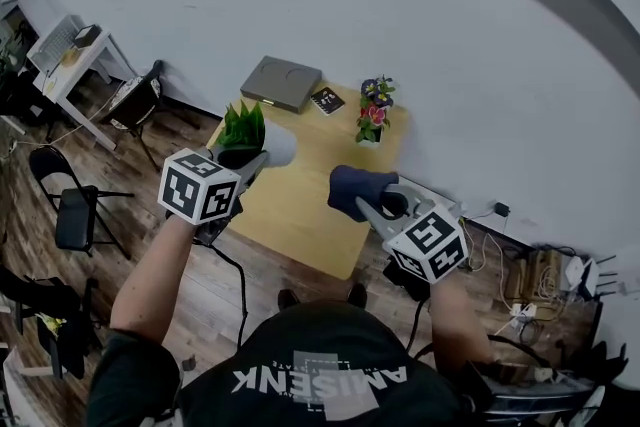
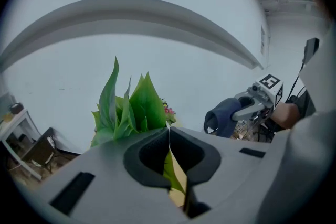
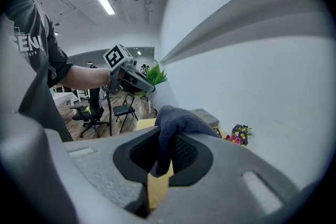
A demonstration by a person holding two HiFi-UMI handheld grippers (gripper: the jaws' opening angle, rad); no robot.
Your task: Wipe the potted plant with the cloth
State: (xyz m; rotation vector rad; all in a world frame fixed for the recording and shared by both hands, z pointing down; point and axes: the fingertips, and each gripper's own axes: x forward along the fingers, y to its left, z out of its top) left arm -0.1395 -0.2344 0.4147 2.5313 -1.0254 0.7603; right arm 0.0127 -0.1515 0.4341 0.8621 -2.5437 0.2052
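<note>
The potted plant [image 1: 243,127] has broad green leaves and a white pot [image 1: 280,146]; it stands at the table's far left corner. My left gripper [image 1: 252,161] reaches into the leaves from the left. In the left gripper view its jaws [image 2: 169,131] are shut, with a green leaf [image 2: 176,170] running down between them and more leaves [image 2: 134,105] just beyond. My right gripper [image 1: 368,203] hovers over the table's right side, shut on a dark blue cloth [image 1: 355,187] that drapes over its tips [image 3: 170,136]. The cloth [image 3: 176,118] is apart from the plant [image 3: 156,75].
The small wooden table [image 1: 300,215] stands against a white wall. At its back are a grey box [image 1: 282,82], a black booklet [image 1: 327,101] and a small pot of flowers [image 1: 373,110]. Black chairs [image 1: 75,205] and a white desk [image 1: 70,55] stand left; cables [image 1: 530,285] lie right.
</note>
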